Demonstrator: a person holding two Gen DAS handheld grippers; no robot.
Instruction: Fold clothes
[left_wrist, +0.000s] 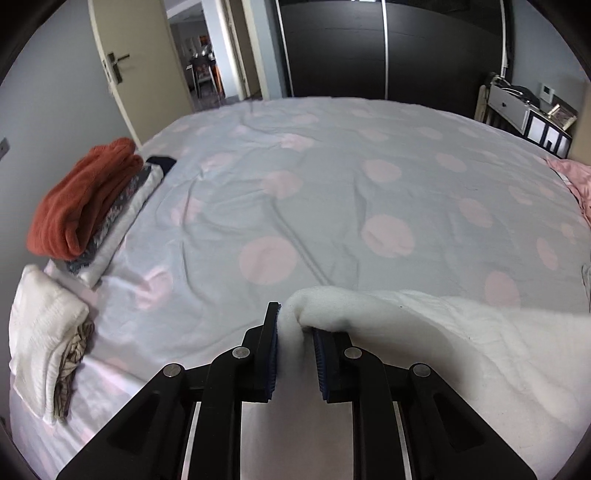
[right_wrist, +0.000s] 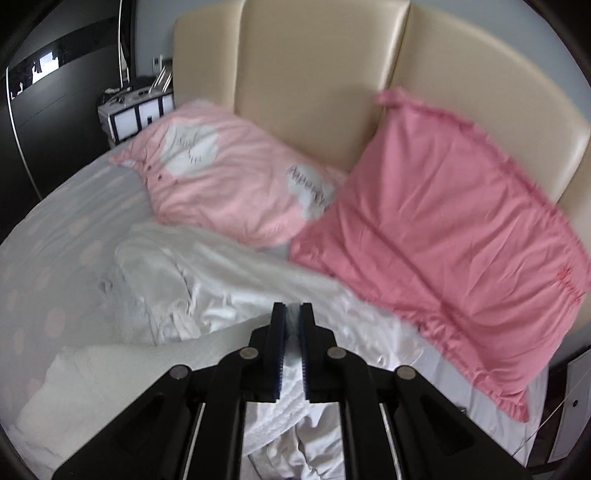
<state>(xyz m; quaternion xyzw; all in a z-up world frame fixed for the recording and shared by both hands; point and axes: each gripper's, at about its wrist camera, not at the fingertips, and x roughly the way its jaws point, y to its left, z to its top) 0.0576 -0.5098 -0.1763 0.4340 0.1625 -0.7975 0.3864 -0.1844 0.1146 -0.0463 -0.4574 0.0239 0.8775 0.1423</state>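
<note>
A thick white garment (left_wrist: 424, 332) drapes from my left gripper (left_wrist: 293, 321) off to the right, low over the bed. The gripper is shut on a bunched fold of it, with cloth filling the gap between the blue pads. In the right wrist view the same white garment (right_wrist: 92, 380) trails down to the left. My right gripper (right_wrist: 292, 314) is shut on a thin edge of that cloth, its jaws nearly together. Behind it on the bed is a crumpled heap of white clothes (right_wrist: 207, 280).
The bed has a grey sheet with pink dots (left_wrist: 332, 166). At its left edge sits a folded stack topped by a rust-orange sweater (left_wrist: 81, 199), with a folded white piece (left_wrist: 40, 332) nearer. Two pink pillows (right_wrist: 229, 181) (right_wrist: 443, 236) lean on the cream headboard (right_wrist: 314, 74).
</note>
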